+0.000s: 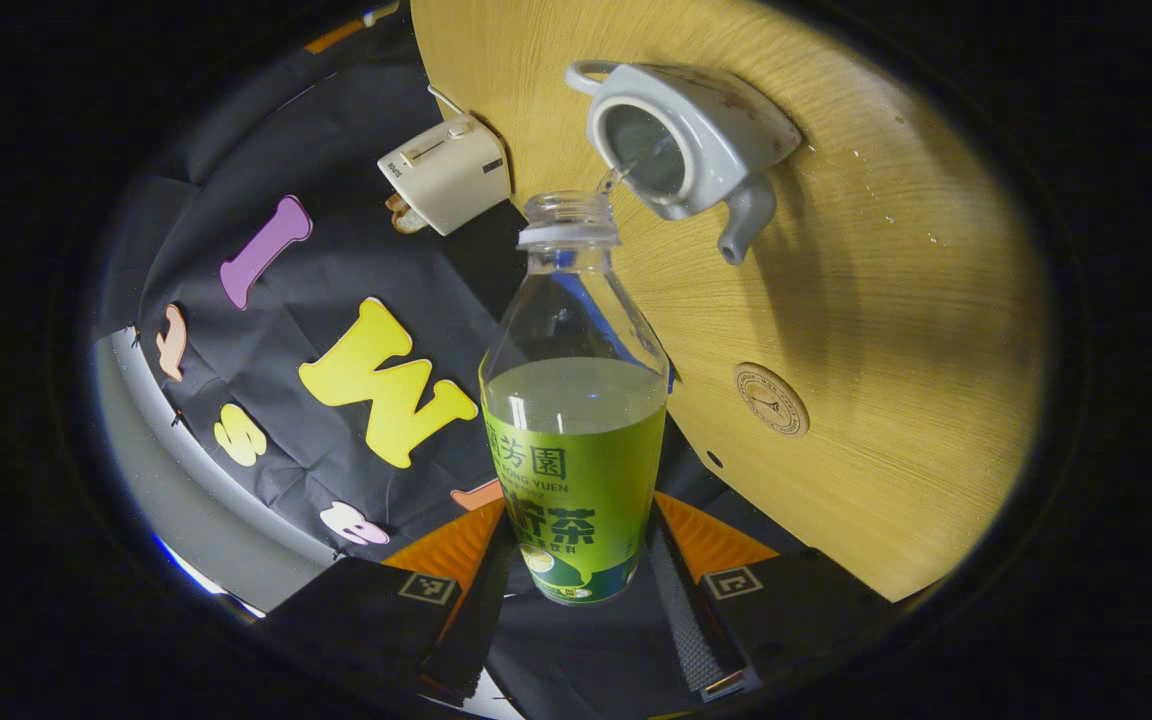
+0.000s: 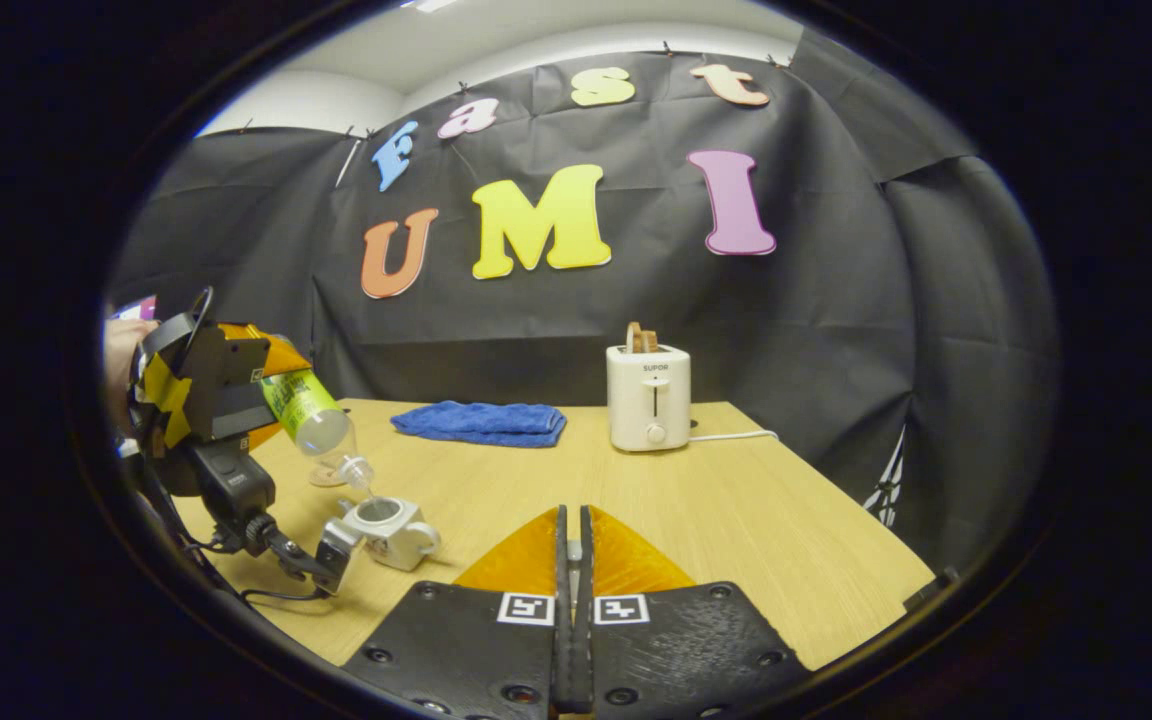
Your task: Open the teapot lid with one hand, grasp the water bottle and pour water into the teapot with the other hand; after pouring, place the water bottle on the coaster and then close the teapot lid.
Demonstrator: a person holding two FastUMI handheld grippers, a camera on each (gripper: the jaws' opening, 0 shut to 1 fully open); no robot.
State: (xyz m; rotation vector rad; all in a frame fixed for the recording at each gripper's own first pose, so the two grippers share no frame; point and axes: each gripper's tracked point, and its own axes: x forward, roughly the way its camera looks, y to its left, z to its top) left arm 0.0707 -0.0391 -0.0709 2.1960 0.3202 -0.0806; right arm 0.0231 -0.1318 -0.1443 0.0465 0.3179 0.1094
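Teapot [image 1: 686,140] sits lidless on the wooden table [image 1: 896,330], water bottle [image 1: 576,400] tipped mouth-down just over its opening, clamped between left gripper [image 1: 576,590] fingers. Coaster [image 1: 771,398] nearby for set-down. Right gripper [image 2: 573,560] pinched closed; lid between its fingers: cannot tell.

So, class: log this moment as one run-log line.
phase: pouring | left gripper: tilts green-labelled clear plastic bottle | thin stream enters lidless white ceramic teapot | right gripper: shut, away

Bottle [image 2: 314,415] tilted above teapot [image 2: 388,528]; towel [image 2: 481,422] left of toaster [image 2: 648,397]
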